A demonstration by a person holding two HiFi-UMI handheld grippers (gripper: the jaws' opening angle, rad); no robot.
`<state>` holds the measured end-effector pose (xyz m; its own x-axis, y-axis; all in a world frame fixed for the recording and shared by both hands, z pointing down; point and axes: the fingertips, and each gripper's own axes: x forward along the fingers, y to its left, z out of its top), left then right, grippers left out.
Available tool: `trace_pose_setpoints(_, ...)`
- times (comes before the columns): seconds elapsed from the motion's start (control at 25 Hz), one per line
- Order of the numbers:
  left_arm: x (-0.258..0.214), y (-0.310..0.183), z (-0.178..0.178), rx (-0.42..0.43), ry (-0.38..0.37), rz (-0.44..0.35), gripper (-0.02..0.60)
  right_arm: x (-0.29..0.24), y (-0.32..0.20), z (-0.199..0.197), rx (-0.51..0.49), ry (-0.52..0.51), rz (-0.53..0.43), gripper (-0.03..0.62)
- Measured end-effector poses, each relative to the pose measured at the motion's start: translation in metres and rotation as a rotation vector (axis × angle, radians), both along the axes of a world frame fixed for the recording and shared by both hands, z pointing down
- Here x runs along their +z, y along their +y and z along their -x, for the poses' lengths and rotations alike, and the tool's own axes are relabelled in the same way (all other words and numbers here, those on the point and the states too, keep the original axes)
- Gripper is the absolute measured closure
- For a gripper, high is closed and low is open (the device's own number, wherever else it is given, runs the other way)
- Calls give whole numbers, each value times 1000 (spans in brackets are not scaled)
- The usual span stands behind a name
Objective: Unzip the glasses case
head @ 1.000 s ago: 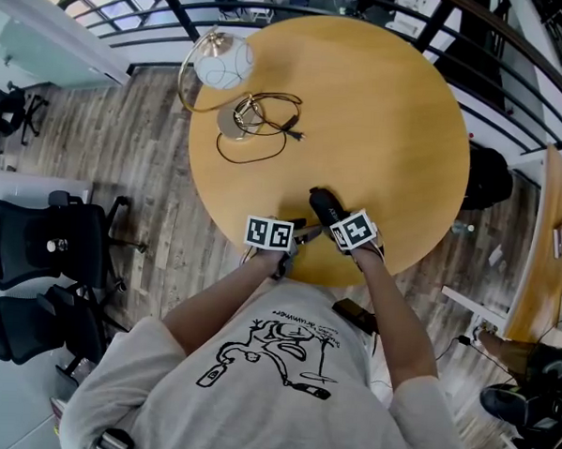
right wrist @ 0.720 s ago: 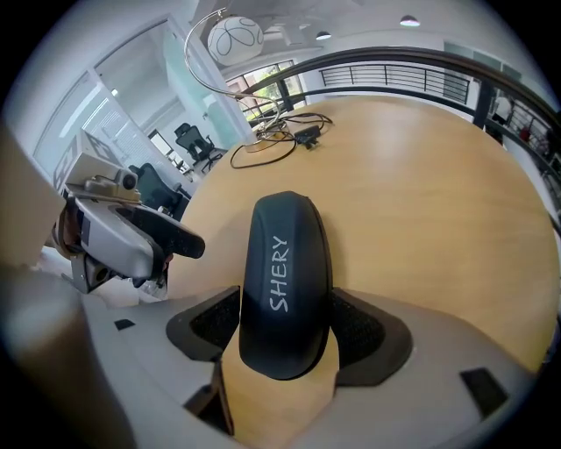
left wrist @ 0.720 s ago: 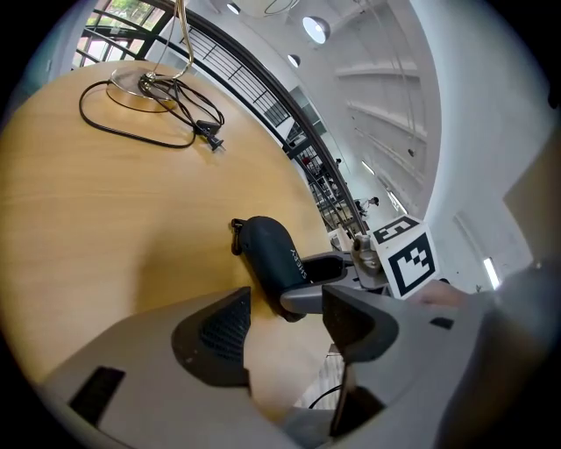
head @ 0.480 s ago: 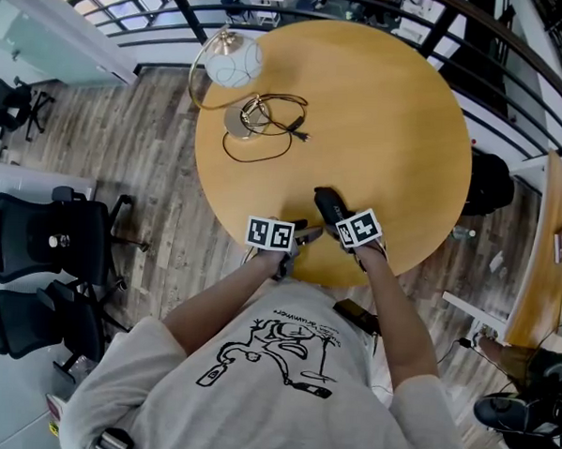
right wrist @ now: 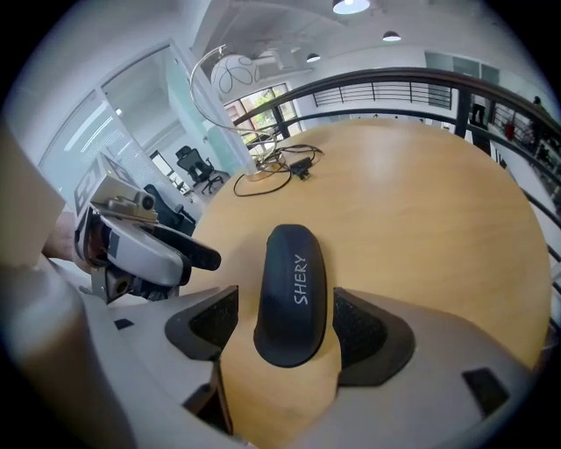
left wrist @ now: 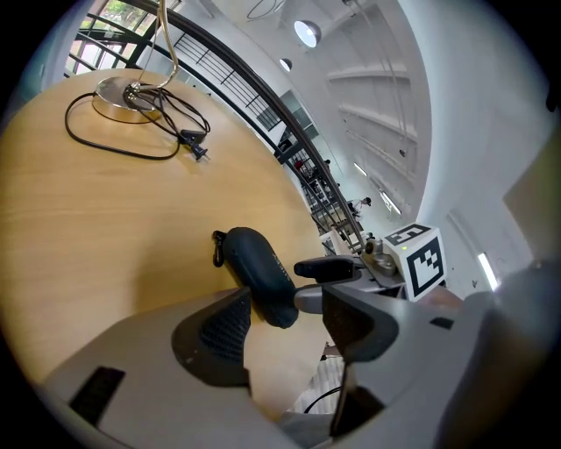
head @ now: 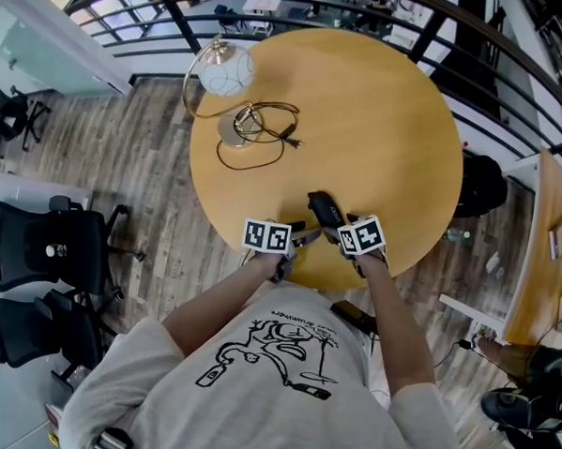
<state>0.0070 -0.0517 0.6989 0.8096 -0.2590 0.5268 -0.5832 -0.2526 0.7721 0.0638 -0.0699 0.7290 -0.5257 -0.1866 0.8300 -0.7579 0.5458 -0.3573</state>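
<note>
Glasses case (right wrist: 292, 294) seen closed, flat on table (right wrist: 421, 202), close to near edge

Right gripper (right wrist: 285, 329): jaws wide apart, case straddled, pads not touching

Left gripper (left wrist: 285, 324): jaws wide apart, nothing held

Risk judged: rounded shell squeezed out or shoved off near edge if clamped off-centre; small tab (left wrist: 216, 250) at far end easily missed

"SHERY" read in white on case

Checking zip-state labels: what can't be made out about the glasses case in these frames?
- Zip line, open or shut: the right gripper view shows only the top of the glasses case, and its sides curve out of sight.
- Small loop at the case's far end, left gripper view: too small to tell a zip pull from a strap.
- Case's near end, head view: covered by the right gripper.
</note>
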Motion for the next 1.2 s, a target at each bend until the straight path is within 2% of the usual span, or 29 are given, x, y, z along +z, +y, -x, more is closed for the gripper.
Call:
trace_pose_setpoints(0.24,-33,-12,-10,16,30,-84,340,-53,-11,-15,87,-97,-93,278)
trace_pose_setpoints(0.4,-81,-27,-12,10,59,-204,394,-112,-21,-18,156,-173,-217,296)
trace_pose_setpoints(0.56,-132,-39,-14,-14,106,-332,482,-174,-28,-17,214,-200,-434,480)
trace_pose_setpoints(0.68,-166,-44,-16,3,65,-477,546,-207,-25,-11,250,-218,-533,537)
trace_pose_setpoints(0.84,-202,-41,-20,39,2,-634,572,-236,-16,-2,277,-248,-599,557)
trace_pose_setpoints(0.96,-222,-38,-22,48,-23,-706,572,-251,-10,4,290,-257,-638,565)
trace_pose_setpoints(1.2,-239,-34,-23,36,-88,-782,573,-272,-1,17,268,-258,-703,571)
